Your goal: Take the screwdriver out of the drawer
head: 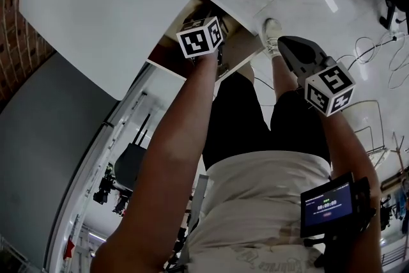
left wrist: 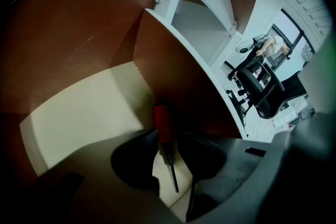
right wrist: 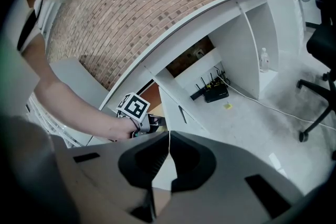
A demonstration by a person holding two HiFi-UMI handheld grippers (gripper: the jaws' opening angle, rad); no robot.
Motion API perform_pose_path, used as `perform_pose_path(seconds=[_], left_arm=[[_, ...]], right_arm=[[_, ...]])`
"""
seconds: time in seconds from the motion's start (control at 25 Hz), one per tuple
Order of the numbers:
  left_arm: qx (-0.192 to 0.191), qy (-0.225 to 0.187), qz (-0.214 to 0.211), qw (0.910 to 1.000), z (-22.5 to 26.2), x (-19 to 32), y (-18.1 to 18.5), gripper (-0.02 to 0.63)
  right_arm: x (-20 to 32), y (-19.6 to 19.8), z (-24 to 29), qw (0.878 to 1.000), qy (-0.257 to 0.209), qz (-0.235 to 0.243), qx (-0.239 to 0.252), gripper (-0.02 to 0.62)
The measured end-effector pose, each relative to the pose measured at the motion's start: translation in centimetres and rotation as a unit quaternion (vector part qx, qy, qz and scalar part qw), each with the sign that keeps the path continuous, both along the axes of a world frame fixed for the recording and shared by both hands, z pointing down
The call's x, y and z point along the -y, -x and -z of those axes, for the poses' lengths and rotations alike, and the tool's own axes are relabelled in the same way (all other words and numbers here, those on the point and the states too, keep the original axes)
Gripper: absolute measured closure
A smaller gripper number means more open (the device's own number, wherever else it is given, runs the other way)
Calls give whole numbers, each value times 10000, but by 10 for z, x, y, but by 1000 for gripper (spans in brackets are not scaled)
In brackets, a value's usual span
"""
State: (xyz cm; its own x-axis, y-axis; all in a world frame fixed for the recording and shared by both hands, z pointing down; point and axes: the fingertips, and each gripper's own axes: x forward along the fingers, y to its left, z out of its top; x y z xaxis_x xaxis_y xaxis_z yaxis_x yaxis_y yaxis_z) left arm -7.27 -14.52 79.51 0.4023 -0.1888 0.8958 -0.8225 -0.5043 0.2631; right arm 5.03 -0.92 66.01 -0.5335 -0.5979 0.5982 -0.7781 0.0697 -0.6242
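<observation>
The screwdriver (left wrist: pixel 161 119) has a red handle and a thin black shaft that points back toward the camera. It is inside the open drawer (left wrist: pixel 173 76), close to a brown side wall and above the cream floor. My left gripper (left wrist: pixel 164 136) reaches into the drawer, its jaws pressed on either side of the red handle. In the head view only its marker cube (head: pixel 200 37) shows at the drawer (head: pixel 235 53) under the white desk. My right gripper (head: pixel 286 43) hangs in the air to the right, away from the drawer. It (right wrist: pixel 169 150) is shut on nothing.
The white desk top (head: pixel 115 3) overhangs the drawer. The person's shoe (head: pixel 271 35) stands on the pale floor just right of it. A router (right wrist: pixel 215 93) and cables lie under the desk, and an office chair (right wrist: pixel 320 60) stands further right.
</observation>
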Motion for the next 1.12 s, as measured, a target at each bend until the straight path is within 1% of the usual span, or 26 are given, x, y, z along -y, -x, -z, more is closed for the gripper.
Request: perform_pose_path(seconds=[0.36,0.76,1.12], left_arm=[[81,46,53,9999,-10,4,-1,480],[140,82,163,9997,-12,3,2,497],[-10,-14,365,9993,2,-2,10,500]], right_arm=[[-9,-2,-3,10000,83,-16,-31,572],[-11,-5,-5,9999,101,-15,-82,571],[-9,2,-3,9998,31,184,-88,572]])
